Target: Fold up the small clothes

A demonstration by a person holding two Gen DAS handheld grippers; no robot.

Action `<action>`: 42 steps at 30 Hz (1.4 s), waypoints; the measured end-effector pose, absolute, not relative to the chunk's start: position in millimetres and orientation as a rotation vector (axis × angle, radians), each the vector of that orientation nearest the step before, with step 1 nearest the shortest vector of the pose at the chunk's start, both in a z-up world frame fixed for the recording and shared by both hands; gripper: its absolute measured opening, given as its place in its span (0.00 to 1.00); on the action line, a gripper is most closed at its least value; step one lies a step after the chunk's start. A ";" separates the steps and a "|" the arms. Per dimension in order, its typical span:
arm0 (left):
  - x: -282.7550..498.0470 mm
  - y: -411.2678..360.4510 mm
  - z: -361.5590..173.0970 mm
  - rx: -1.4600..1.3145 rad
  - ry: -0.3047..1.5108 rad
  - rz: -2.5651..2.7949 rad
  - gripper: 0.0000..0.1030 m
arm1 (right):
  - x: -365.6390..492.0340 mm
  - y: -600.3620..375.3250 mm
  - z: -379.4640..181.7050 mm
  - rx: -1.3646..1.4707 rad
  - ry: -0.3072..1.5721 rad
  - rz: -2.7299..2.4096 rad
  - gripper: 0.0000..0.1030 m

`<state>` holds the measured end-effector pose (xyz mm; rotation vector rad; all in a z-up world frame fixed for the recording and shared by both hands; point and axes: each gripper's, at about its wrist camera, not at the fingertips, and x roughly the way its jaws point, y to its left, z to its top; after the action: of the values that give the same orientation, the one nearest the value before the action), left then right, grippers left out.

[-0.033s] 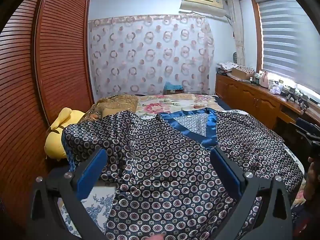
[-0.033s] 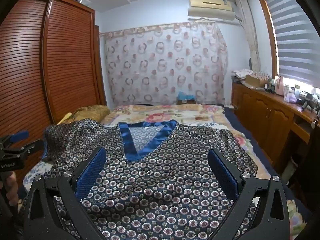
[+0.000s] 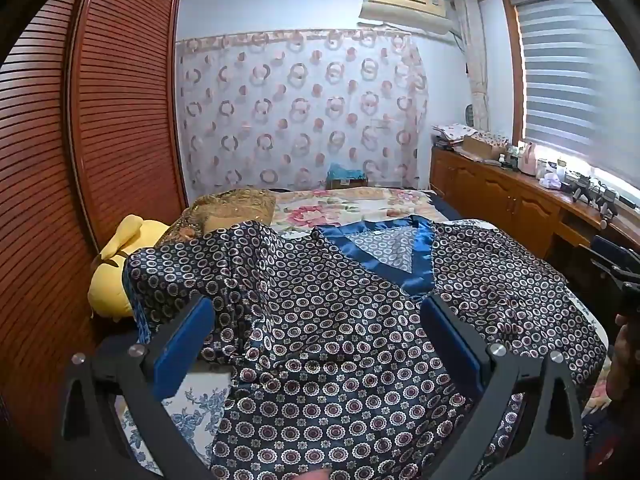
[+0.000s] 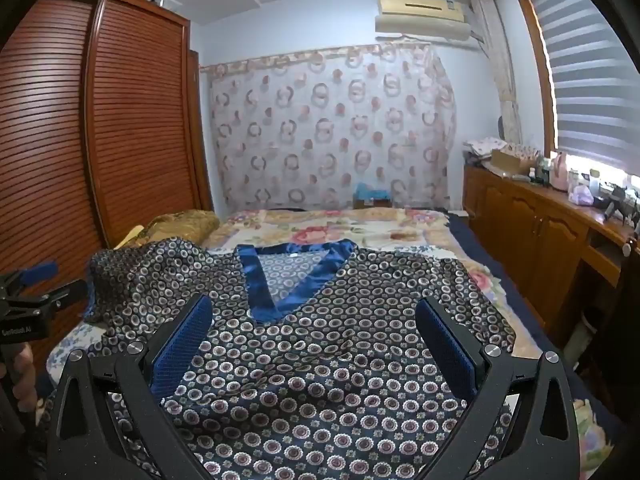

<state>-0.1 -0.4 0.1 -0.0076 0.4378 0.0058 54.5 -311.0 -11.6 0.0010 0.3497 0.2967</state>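
Shirt (image 4: 320,360) lengthwise, V-neck toward curtain (image 4: 332,128)

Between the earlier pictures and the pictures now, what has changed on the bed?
Nothing has visibly changed. The patterned shirt lies spread on the bed as it did, its left sleeve bunched, and the left gripper and right gripper are both open above it, holding nothing.

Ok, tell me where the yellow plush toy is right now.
In the left wrist view the yellow plush toy lies at the left edge of the bed, against the slatted wardrobe doors, just left of the patterned shirt.
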 end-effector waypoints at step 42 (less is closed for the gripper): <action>-3.5 -3.0 3.2 -0.001 0.424 -0.005 1.00 | 55.8 -304.6 -16.5 -0.010 0.355 0.298 1.00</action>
<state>-3.5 -3.0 3.2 -0.0006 0.4241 -0.0049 55.8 -304.6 -16.5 -0.0100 0.3552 0.2982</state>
